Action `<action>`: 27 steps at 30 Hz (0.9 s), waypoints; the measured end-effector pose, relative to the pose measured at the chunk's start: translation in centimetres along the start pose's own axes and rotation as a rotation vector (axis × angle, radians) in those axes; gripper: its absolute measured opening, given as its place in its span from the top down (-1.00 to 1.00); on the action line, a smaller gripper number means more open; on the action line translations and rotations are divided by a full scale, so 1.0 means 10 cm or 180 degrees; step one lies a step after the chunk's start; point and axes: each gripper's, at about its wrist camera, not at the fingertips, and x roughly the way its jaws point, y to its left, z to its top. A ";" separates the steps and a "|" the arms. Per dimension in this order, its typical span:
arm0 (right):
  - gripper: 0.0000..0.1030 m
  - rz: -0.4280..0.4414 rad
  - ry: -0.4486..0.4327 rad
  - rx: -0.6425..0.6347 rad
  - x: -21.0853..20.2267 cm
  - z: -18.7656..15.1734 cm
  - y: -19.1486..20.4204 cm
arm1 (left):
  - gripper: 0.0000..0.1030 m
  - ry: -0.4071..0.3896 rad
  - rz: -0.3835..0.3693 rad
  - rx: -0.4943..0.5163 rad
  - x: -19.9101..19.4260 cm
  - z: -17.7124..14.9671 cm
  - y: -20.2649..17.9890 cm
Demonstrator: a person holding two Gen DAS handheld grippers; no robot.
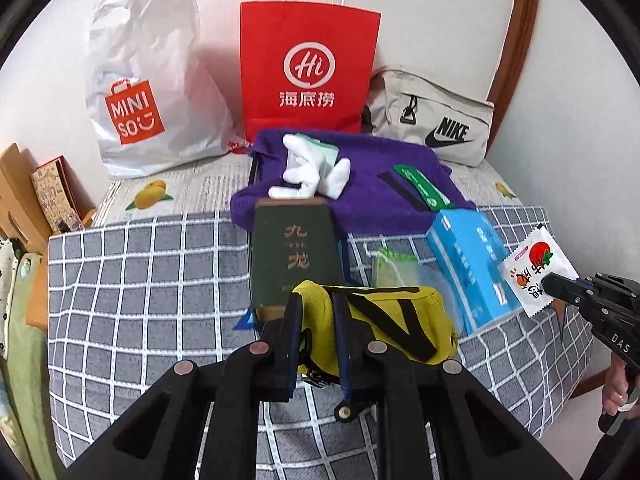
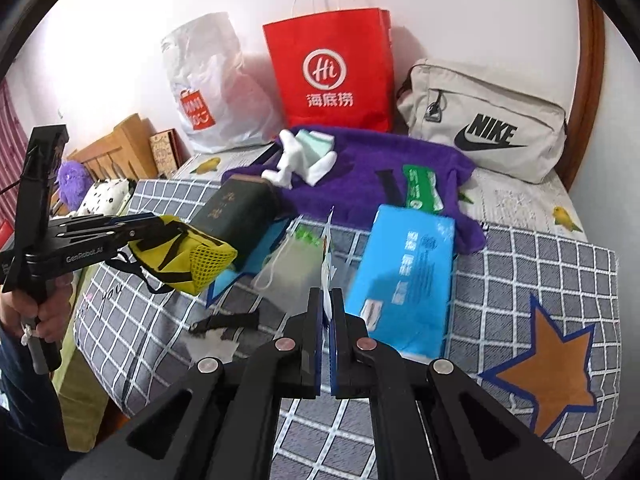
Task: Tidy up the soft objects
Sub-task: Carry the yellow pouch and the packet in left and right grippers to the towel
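Left fingers [image 1: 320, 312] clamped on yellow mesh pouch [image 1: 384, 320], right fingers [image 2: 327, 300] on white sauce sachet [image 1: 536, 272]; both raised above bed's near edge, red paper bag [image 1: 308, 68] straight ahead at far edge

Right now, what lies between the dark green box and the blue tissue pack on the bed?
A small translucent drawstring pouch lies between the dark green box and the blue tissue pack, on the checked blanket; the right wrist view shows it best.
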 end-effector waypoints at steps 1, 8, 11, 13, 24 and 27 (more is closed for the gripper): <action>0.95 -0.0016 -0.0012 0.0009 0.00 0.02 -0.02 | 0.71 -0.0014 0.0013 -0.0002 0.00 0.03 -0.01; 0.95 -0.0204 -0.0038 0.0157 0.13 0.21 -0.22 | 0.71 -0.0089 0.0007 -0.0028 0.08 0.27 -0.06; 0.95 -0.0225 -0.0014 0.0201 0.21 0.29 -0.29 | 0.71 -0.0114 0.0053 -0.0008 0.13 0.37 -0.09; 0.95 -0.0244 -0.0007 0.0204 0.25 0.33 -0.32 | 0.71 -0.0116 0.0042 -0.0009 0.16 0.42 -0.10; 0.95 -0.0291 -0.0058 0.0214 0.40 0.60 -0.42 | 0.71 -0.0098 -0.0012 0.0028 0.42 0.70 -0.08; 0.95 -0.0298 -0.0042 0.0227 0.50 0.70 -0.47 | 0.71 -0.0102 -0.0048 0.0045 0.51 0.79 -0.10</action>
